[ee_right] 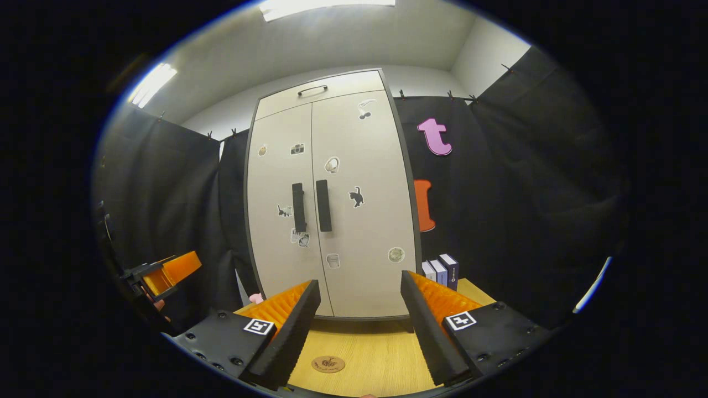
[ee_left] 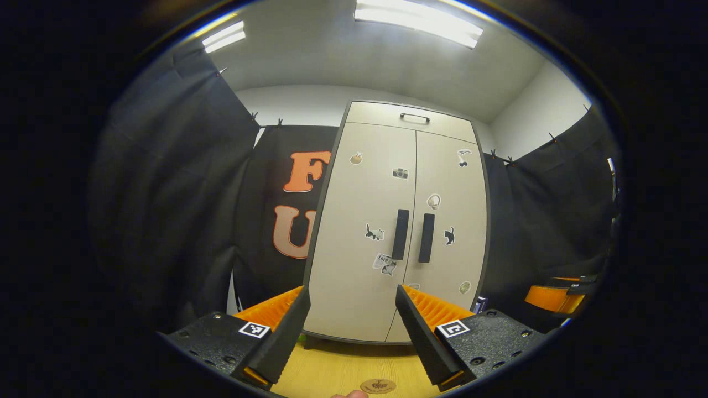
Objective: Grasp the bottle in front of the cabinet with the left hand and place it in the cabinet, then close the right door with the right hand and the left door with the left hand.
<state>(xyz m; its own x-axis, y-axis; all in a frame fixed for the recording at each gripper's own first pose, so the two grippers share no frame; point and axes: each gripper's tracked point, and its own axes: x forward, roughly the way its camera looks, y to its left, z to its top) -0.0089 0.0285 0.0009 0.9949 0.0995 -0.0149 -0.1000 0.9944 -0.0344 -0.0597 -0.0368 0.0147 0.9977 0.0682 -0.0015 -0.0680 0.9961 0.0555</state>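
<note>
The pale cabinet (ee_left: 381,221) stands upright at the back of the wooden table, seen again in the right gripper view (ee_right: 332,204). Both its doors are shut flat, with stickers on them. Two dark vertical handles (ee_left: 412,235) meet at the centre seam, and what is inside the cabinet is hidden. My left gripper (ee_left: 354,342) is held open in front of the doors, a short way off, with nothing between its fingers. My right gripper (ee_right: 359,331) is also open and empty, facing the same doors. Each gripper also appears off to the side in the other's view: right gripper (ee_left: 556,296), left gripper (ee_right: 166,271).
A round brown coaster (ee_right: 328,364) lies on the table (ee_right: 381,354) before the cabinet. Several small boxes (ee_right: 441,271) stand upright to the cabinet's right. A small pink thing (ee_right: 256,298) sits by the cabinet's left foot. Black cloth walls close in on both sides.
</note>
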